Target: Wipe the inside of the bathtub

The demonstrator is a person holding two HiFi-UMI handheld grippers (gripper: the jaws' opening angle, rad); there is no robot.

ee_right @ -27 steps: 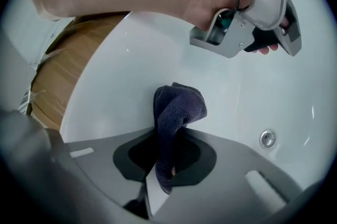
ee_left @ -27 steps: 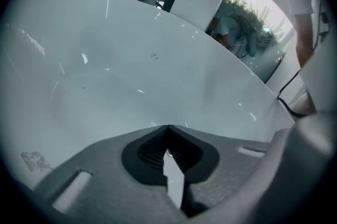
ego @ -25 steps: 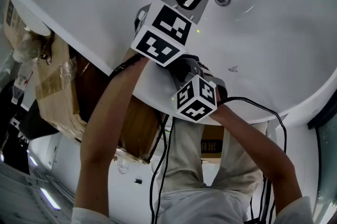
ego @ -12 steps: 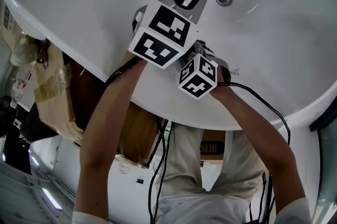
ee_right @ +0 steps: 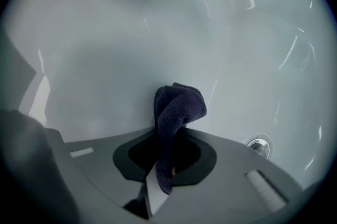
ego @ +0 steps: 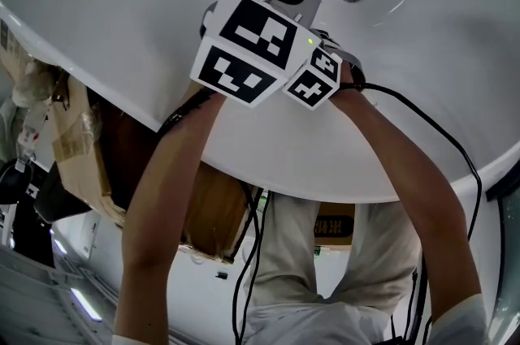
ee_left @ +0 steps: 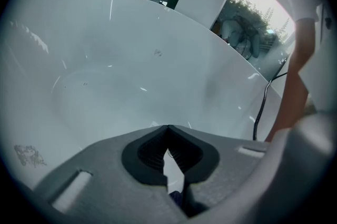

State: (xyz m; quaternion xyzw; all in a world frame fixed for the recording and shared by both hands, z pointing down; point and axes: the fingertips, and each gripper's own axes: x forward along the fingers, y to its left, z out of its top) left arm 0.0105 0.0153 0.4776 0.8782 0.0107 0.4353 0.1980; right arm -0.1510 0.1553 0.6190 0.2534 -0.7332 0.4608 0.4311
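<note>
Right gripper (ee_right: 167, 137) clenched on a dark cloth (ee_right: 177, 108): the cloth ran up between the closed jaws and its free end bunched just past the tips, at the white inner wall of the bathtub (ee_right: 105, 33); whether it actually touched could not be told. Metal drain (ee_right: 258, 145) sat on the tub floor near that gripper, to the right of the cloth and apart from it. Left gripper (ee_left: 167, 129) clenched too, jaw tips met, nothing between them, only bare tub wall visible through the gap behind the tips. It pointed into the tub toward the far wall, with a faint smudge (ee_left: 26, 154) low on the tub surface at the left. From the head view, the two grippers were close together over the tub's near side, marker cubes side by side, the left one's cube (ego: 248, 51) larger in view, the right one's cube (ego: 317, 79) just beside it. Both forearms reached over the tub's near rim. A black cable (ego: 422, 124) looped from the right gripper back across the rim. Cardboard boxes (ego: 81, 148) stood outside the tub at its left edge.
</note>
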